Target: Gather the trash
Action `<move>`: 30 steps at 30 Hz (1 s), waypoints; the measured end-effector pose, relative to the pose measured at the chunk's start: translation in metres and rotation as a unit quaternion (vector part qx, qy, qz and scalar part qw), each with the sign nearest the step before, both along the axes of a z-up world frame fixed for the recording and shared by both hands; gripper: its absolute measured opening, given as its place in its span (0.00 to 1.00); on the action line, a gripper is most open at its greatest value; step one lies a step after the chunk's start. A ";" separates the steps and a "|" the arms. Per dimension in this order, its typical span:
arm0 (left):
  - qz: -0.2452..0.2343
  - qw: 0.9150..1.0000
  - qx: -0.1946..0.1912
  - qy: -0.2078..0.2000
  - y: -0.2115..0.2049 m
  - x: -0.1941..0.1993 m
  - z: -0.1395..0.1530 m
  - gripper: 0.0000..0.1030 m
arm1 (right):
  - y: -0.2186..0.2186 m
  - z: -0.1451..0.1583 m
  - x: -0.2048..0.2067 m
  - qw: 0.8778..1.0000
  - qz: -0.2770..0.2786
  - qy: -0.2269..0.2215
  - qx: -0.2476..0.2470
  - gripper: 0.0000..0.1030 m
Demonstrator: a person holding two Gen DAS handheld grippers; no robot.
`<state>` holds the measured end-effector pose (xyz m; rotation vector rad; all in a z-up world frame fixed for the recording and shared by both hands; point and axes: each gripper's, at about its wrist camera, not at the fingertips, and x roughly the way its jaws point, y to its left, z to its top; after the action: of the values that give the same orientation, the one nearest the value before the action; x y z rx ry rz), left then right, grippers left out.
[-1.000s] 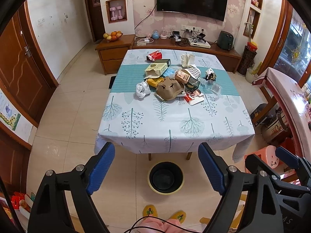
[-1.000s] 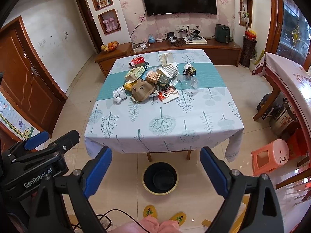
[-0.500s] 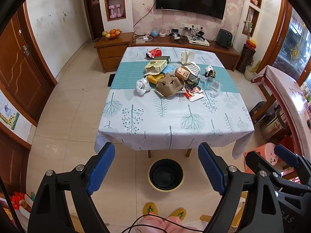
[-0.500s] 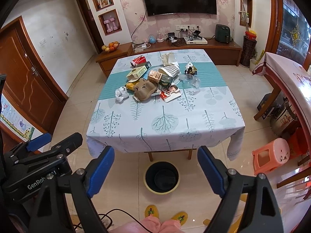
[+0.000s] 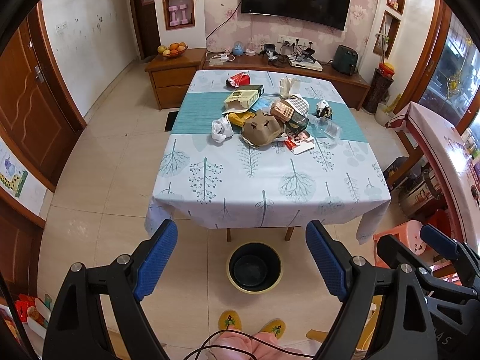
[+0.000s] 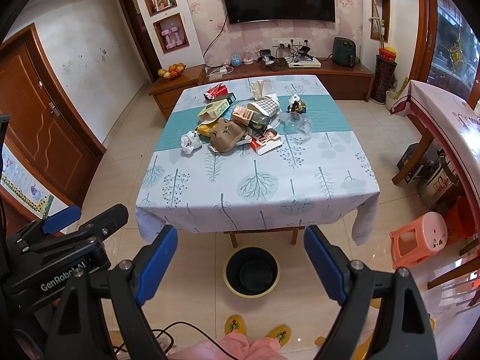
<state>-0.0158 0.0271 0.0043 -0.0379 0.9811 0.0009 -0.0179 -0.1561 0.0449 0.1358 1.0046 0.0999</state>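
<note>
Both the left gripper (image 5: 241,258) and right gripper (image 6: 240,258) hover wide apart and empty above the round black yellow-rimmed bin (image 6: 251,271), apparently poised before reaching the heaped cartons and wrappers (image 5: 264,120) mid-table beyond.

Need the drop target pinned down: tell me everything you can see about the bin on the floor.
The bin is a round, open-topped bucket, dark inside with a pale yellow rim, and looks like plastic. It stands upright on the tiled floor, just in front of the table's near edge and partly under the overhanging cloth. No lid shows. The inside looks empty, with only the dark bottom visible. Nothing touches it but the floor; the yellow slippers are nearer the camera, apart from it.
</note>
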 end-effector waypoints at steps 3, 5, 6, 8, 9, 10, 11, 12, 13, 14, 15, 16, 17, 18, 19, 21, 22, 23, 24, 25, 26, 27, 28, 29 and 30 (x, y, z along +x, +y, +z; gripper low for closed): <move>-0.001 1.000 -0.002 0.003 0.001 0.000 -0.002 0.84 | 0.001 0.000 0.000 1.000 -0.001 0.001 0.000 0.84; -0.003 1.000 -0.001 0.006 0.002 -0.002 -0.004 0.84 | 0.003 -0.001 -0.003 1.000 -0.002 0.001 0.000 0.83; -0.003 1.000 -0.001 0.007 0.002 -0.003 -0.005 0.84 | 0.004 -0.001 -0.003 1.000 -0.002 0.001 0.000 0.83; -0.006 1.000 -0.001 0.008 0.004 -0.002 -0.005 0.84 | 0.003 -0.001 -0.003 1.000 -0.002 0.001 0.000 0.83; -0.006 1.000 -0.001 0.008 0.004 -0.001 -0.005 0.84 | 0.002 -0.001 -0.003 1.000 -0.002 0.001 0.000 0.83; -0.007 1.000 -0.001 0.008 0.004 -0.001 -0.005 0.84 | 0.004 -0.002 -0.003 1.000 -0.004 0.001 0.000 0.83; -0.006 1.000 -0.001 0.009 0.004 -0.001 -0.005 0.84 | 0.003 -0.001 -0.003 1.000 -0.003 0.001 0.001 0.83; -0.006 1.000 -0.002 0.009 0.004 -0.001 -0.005 0.84 | 0.005 -0.002 -0.004 1.000 -0.004 0.002 0.001 0.83; -0.008 1.000 -0.001 0.010 0.004 -0.001 -0.005 0.84 | 0.006 -0.003 -0.005 1.000 -0.006 0.002 0.001 0.83; -0.009 1.000 -0.001 0.011 0.004 -0.001 -0.005 0.84 | 0.004 -0.002 -0.005 1.000 -0.004 0.001 0.001 0.83; -0.011 1.000 -0.001 0.012 0.005 0.000 -0.006 0.84 | 0.005 -0.002 -0.006 1.000 -0.005 0.001 0.001 0.83; -0.012 1.000 -0.001 0.013 0.005 0.001 -0.006 0.84 | 0.006 -0.002 -0.007 1.000 -0.007 0.000 0.000 0.83; -0.014 1.000 0.000 0.014 0.006 0.003 -0.006 0.84 | 0.004 -0.002 -0.006 1.000 -0.006 0.001 0.001 0.83; -0.016 1.000 0.001 0.015 0.006 0.004 -0.005 0.84 | 0.004 -0.002 -0.007 1.000 -0.007 0.001 0.001 0.83; -0.017 1.000 0.002 0.016 0.007 0.005 -0.005 0.84 | 0.003 -0.002 -0.005 1.000 -0.005 0.001 0.001 0.83; -0.021 1.000 0.001 0.016 0.009 0.008 -0.004 0.84 | 0.000 0.001 -0.005 1.000 -0.010 0.000 0.001 0.83; -0.022 1.000 0.000 0.016 0.011 0.010 -0.004 0.84 | 0.000 0.002 -0.004 1.000 -0.012 0.000 0.000 0.83; -0.024 1.000 0.000 0.016 0.012 0.011 -0.003 0.84 | 0.002 0.003 -0.002 1.000 -0.014 0.001 -0.001 0.83; -0.026 1.000 0.000 0.016 0.013 0.013 -0.003 0.84 | 0.003 0.004 -0.001 1.000 -0.015 0.000 -0.001 0.83; -0.028 0.999 0.000 0.015 0.015 0.015 -0.002 0.84 | 0.004 0.004 0.000 1.000 -0.019 0.000 -0.001 0.83; -0.030 0.999 -0.001 0.014 0.016 0.017 -0.002 0.84 | 0.006 0.005 0.002 1.000 -0.021 0.000 -0.001 0.83; -0.032 0.999 -0.001 0.014 0.018 0.020 -0.002 0.84 | 0.006 0.005 0.004 1.000 -0.024 0.000 -0.001 0.83; -0.035 0.999 -0.003 0.013 0.020 0.022 -0.001 0.84 | 0.007 0.005 0.006 1.000 -0.030 0.001 0.000 0.83; -0.037 0.999 -0.004 0.012 0.022 0.024 0.000 0.84 | 0.008 0.005 0.008 0.999 -0.032 0.001 0.001 0.83; -0.039 0.999 -0.005 0.011 0.024 0.027 0.000 0.84 | 0.008 0.005 0.010 0.999 -0.036 0.002 0.003 0.83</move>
<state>0.0108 0.0516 0.0040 -0.0092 1.0033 -0.0748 -0.0080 -0.1482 0.0500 0.1781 1.0015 0.0367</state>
